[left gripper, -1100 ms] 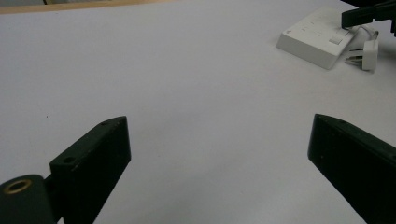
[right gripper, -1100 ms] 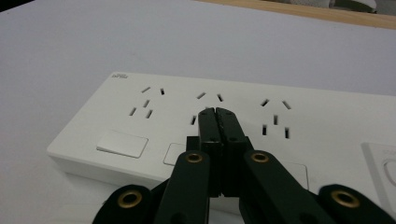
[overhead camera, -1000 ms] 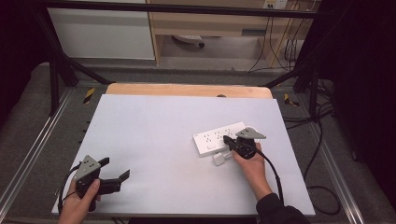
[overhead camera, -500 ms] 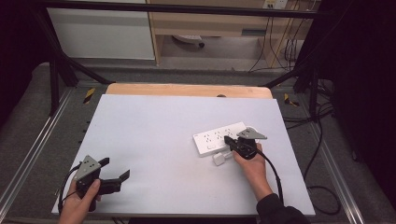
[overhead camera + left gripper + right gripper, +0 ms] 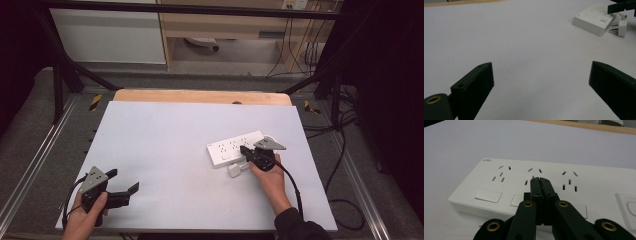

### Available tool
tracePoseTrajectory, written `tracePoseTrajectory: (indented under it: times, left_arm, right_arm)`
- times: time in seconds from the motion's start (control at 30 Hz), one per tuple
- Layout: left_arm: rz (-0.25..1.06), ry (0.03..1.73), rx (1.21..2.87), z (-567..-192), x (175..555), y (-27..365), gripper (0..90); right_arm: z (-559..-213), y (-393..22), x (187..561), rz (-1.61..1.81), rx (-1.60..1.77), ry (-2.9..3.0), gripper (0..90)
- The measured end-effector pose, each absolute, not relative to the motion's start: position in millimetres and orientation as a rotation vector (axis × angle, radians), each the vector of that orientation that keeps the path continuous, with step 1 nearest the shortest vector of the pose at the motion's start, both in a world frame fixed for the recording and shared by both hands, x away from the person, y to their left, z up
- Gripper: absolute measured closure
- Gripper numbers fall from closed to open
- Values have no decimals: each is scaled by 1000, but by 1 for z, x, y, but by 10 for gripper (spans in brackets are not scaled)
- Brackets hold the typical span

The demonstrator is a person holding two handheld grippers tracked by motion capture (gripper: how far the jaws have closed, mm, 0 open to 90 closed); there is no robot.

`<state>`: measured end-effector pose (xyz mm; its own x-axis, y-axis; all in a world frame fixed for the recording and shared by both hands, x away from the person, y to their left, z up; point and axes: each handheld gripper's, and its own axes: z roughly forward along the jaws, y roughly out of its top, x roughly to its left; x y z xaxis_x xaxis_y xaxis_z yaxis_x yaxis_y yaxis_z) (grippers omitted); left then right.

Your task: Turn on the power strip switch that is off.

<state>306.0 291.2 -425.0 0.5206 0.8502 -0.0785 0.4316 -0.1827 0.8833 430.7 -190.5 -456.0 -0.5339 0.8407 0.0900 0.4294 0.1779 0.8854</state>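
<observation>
Black two-jaw left gripper [image 5: 121,186] and right gripper [image 5: 243,149], brass-ringed screws, grey three-cornered plates, trailing black cables, dark sleeve [image 5: 300,229].

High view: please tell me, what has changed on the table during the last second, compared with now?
Nothing has visibly changed. The right gripper stays shut over the white power strip, with the small white plug lying loose beside the strip. The left gripper stays open near the table's front left corner, holding nothing.

The left gripper [image 5: 541,85] hovers wide open over the bare table [image 5: 524,37] — a power strip [image 5: 592,21] and plug [image 5: 621,26] lie far right.
</observation>
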Motion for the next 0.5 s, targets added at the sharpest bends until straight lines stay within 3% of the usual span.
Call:
tracePoseTrajectory:
  times: [0.5]
  left_arm:
    - [544,1073,1802,-426,306,291,57]
  right_arm:
    - [-457,-191,431,1320,1193,2032,900]
